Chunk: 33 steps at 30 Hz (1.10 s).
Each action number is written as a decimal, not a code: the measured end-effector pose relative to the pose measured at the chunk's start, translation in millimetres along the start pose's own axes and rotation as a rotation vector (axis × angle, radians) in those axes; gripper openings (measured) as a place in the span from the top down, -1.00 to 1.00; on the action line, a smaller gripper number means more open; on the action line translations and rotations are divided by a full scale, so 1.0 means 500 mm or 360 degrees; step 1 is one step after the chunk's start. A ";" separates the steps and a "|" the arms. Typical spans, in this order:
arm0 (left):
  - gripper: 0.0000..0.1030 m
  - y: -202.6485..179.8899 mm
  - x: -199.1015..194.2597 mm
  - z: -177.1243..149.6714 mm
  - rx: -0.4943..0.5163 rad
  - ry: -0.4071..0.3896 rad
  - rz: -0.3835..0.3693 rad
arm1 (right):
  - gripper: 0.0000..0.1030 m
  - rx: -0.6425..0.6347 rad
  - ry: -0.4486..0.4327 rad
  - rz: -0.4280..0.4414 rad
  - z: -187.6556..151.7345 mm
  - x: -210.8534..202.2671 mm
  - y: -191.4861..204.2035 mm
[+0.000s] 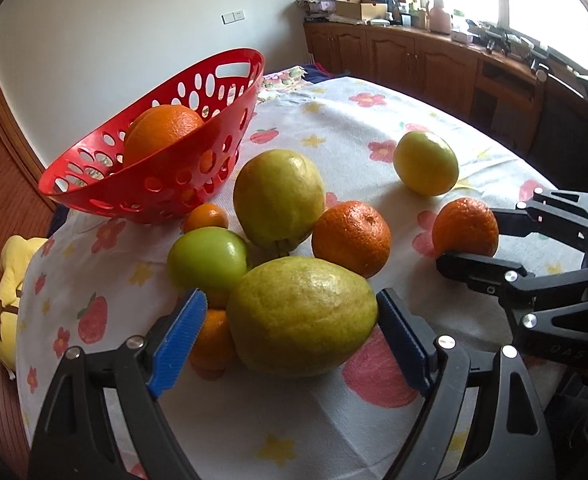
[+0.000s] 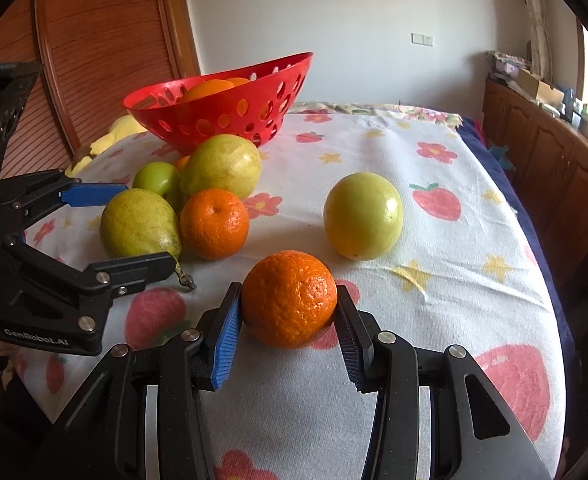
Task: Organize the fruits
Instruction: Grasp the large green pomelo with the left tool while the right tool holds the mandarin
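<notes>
- The right gripper has its fingers clamped on a mandarin resting on the desk; its firm, slightly yielding peel suits this mid-sides hold.
- The left gripper fingers straddle a heavier pear, spread wide, contact uncertain.

I see red basket at 10 o'clock holding oranges | pears, mandarins, apples loose on cloth

Both my wrist views look steeply down, close over the fruit, sharing the red basket.
</notes>
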<state>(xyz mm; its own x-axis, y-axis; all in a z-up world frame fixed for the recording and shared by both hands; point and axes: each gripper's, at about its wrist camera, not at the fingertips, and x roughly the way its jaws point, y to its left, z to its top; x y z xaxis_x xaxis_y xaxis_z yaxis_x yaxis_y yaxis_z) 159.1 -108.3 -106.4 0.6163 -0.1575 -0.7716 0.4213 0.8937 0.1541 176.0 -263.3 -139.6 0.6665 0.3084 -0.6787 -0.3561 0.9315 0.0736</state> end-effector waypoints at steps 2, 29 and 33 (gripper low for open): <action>-0.52 0.002 -0.002 0.000 -0.0006 -0.0007 -0.0030 | 0.13 0.0004 -0.0006 -0.0001 -0.001 -0.001 0.000; -0.37 0.111 -0.148 0.031 -0.0227 -0.0286 -0.0197 | 0.12 -0.0002 0.0024 -0.0007 -0.002 0.004 0.001; -0.37 0.128 -0.161 0.039 -0.0243 -0.0324 -0.0193 | 0.12 -0.0011 0.0014 -0.0007 -0.001 0.000 0.004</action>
<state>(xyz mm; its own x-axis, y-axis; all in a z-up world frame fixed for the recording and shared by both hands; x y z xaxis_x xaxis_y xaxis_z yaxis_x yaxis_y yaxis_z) 149.2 -46.4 -22.4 0.6948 -0.3344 -0.6367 0.4046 0.9137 -0.0384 174.9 -261.7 -140.0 0.6621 0.3027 -0.6855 -0.3578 0.9315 0.0657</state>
